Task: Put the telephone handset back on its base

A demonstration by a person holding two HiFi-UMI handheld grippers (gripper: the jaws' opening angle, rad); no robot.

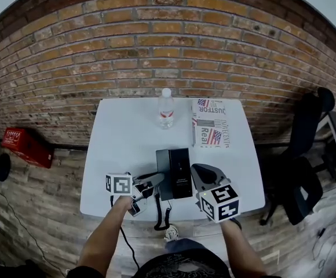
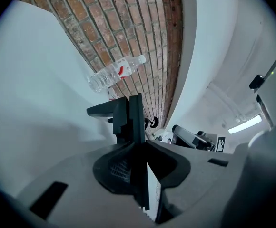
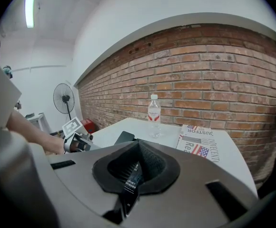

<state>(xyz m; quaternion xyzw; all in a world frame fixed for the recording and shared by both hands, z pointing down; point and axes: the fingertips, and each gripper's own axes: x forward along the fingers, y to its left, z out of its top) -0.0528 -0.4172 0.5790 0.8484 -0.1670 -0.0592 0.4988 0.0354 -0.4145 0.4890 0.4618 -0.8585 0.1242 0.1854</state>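
Observation:
The black telephone base stands near the front edge of the white table. My left gripper reaches in from the left and is shut on the black handset, which sticks out past the jaws edge-on. The handset is held at the base's left side; whether it rests in the cradle is hidden. A coiled cord hangs over the table's front edge. My right gripper is at the base's right side, its jaws shut on the edge of the base, whose white print shows between them.
A water bottle stands at the back middle of the table, with a folded newspaper to its right. A brick wall runs behind. A black office chair stands to the right, and a red crate lies on the floor to the left.

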